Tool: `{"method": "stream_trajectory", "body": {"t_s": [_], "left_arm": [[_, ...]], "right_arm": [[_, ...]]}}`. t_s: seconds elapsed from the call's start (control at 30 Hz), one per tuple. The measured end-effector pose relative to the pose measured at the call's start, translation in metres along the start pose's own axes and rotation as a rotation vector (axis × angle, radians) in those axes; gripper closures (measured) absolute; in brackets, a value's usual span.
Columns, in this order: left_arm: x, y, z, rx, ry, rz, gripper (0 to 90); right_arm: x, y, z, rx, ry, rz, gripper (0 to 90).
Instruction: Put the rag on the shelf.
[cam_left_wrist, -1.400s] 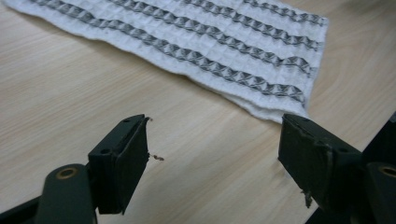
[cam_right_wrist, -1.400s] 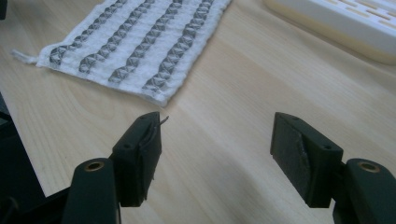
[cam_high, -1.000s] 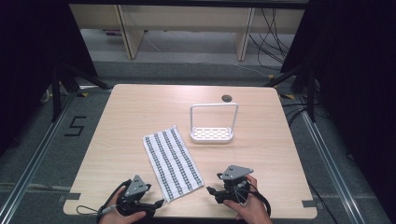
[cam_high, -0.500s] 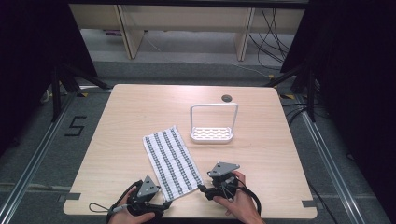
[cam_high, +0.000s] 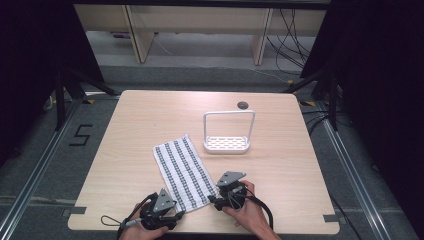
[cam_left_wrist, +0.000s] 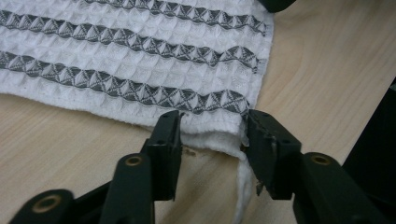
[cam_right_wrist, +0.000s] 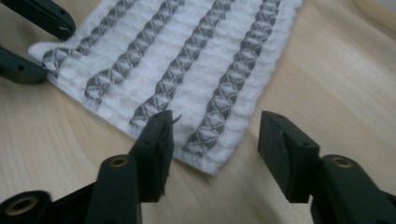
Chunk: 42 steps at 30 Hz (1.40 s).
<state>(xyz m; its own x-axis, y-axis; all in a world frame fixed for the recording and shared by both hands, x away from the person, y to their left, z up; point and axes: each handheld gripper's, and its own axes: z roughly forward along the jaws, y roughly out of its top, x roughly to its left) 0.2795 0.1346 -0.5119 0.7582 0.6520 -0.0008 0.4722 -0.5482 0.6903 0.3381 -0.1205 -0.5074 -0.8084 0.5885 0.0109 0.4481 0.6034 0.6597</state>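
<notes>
Left gripper (cam_left_wrist: 212, 135) and right gripper (cam_right_wrist: 215, 140), jaws apart, straddle the striped waffle-weave towel's (cam_high: 183, 171) near corners; floor marking reads "5" (cam_high: 80, 135).

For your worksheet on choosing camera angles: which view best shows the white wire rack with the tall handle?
The high view: the white wire rack with the tall handle stands whole on the wooden table, beyond the striped waffle-weave towel. The two gripper views look at the towel's near corners instead.

I see a white waffle-weave towel (cam_high: 184, 172) with grey zigzag stripes, on a pale wood-grain table (cam_high: 150, 115). The rack (cam_high: 226, 135) is white. Both grippers' jaws look black, their top plates grey.
</notes>
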Motion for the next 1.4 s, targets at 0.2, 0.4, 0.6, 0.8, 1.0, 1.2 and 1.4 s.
{"method": "stream_trajectory", "body": {"t_s": [0.2, 0.4, 0.6, 0.8, 1.0, 1.2, 1.4], "left_arm": [[0.000, 0.002, 0.000, -0.002, -0.012, 0.057, 68.3], [-0.001, 0.005, 0.003, -0.009, -0.014, 0.078, 83.3], [0.002, 0.009, -0.005, -0.055, -0.034, 0.097, 86.4], [0.003, 0.023, -0.025, -0.121, -0.021, 0.118, 86.6], [0.004, 0.048, -0.048, -0.162, -0.039, 0.143, 86.5], [0.004, 0.079, -0.075, -0.193, -0.069, 0.178, 86.5], [0.014, 0.116, -0.096, -0.242, -0.115, 0.160, 86.4]], "right_arm": [[0.000, -0.003, -0.001, -0.010, -0.011, 0.028, 62.1], [-0.002, -0.003, -0.001, -0.025, 0.026, 0.073, 82.3], [-0.001, 0.000, -0.004, -0.071, 0.006, 0.021, 86.3], [-0.003, 0.016, -0.028, -0.134, 0.012, 0.020, 86.7], [-0.005, 0.036, -0.054, -0.222, 0.011, -0.007, 86.8], [-0.007, 0.053, -0.084, -0.287, -0.006, -0.019, 86.8], [-0.014, 0.075, -0.120, -0.358, -0.023, -0.018, 86.9]]}}
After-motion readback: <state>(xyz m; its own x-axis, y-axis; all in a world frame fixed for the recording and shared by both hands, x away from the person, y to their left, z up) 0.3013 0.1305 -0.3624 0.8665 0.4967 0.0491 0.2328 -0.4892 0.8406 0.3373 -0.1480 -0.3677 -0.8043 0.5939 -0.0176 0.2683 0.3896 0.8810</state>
